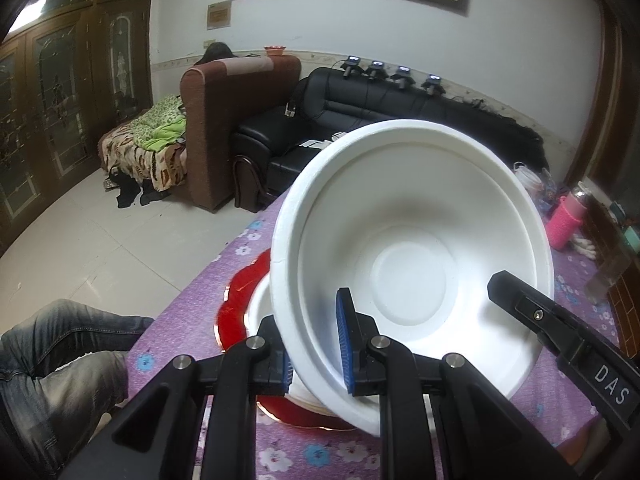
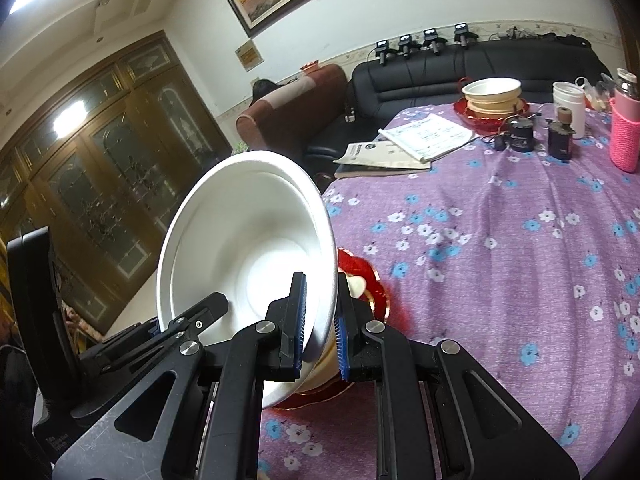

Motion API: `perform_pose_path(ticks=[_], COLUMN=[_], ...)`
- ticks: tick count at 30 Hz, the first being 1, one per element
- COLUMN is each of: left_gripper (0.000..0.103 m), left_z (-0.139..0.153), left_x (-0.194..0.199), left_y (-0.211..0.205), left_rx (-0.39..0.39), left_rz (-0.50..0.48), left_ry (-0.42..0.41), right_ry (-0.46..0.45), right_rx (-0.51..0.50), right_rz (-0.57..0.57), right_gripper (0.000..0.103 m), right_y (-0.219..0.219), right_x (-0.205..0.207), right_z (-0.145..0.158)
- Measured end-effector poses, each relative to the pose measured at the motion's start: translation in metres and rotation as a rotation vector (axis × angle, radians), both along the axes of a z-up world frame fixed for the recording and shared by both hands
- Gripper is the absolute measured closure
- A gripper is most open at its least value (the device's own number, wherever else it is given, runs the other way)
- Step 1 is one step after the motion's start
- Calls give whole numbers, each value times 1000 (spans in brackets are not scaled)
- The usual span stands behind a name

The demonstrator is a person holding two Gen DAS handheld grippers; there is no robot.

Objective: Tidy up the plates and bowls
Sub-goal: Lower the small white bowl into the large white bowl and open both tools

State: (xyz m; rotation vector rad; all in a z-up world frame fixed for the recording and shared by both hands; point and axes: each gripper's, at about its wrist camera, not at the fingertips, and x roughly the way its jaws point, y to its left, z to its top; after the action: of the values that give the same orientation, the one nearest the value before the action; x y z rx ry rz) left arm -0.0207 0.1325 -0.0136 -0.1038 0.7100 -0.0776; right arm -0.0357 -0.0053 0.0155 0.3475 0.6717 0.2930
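Note:
A white foam bowl (image 1: 412, 248) hangs tilted above a red plate (image 1: 240, 300) at the near edge of the purple flowered table. Both grippers hold it. My left gripper (image 1: 316, 344) is shut on its near-left rim, one blue pad inside and one outside. My right gripper (image 2: 320, 320) is shut on the same bowl (image 2: 248, 248) at the opposite rim. Each gripper shows in the other's view: the right gripper (image 1: 520, 300) and the left gripper (image 2: 200, 316). Another white dish (image 1: 260, 312) lies on the red plate under the bowl, mostly hidden.
A stack of cream and white bowls (image 2: 492, 94) sits on a second red plate (image 2: 464, 114) at the table's far side. Booklets (image 2: 424, 136), dark small devices (image 2: 520, 136), a white jar (image 2: 568, 104) and a pink bottle (image 2: 624, 136) stand nearby. A person's jeans-clad leg (image 1: 60, 360) is beside the table.

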Motion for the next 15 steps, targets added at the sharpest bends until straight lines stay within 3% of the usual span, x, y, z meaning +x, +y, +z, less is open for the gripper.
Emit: perform_pose_path(ticks=[15], left_gripper=[86], left_z=[-15], left_x=[3], left_y=[12], left_rx=[19], left_rz=[33], left_ry=[46], right_ry=[52], right_rx=[-15], right_rz=[52], right_gripper=[90], right_y=[18], right_x=[15], right_z=[-19])
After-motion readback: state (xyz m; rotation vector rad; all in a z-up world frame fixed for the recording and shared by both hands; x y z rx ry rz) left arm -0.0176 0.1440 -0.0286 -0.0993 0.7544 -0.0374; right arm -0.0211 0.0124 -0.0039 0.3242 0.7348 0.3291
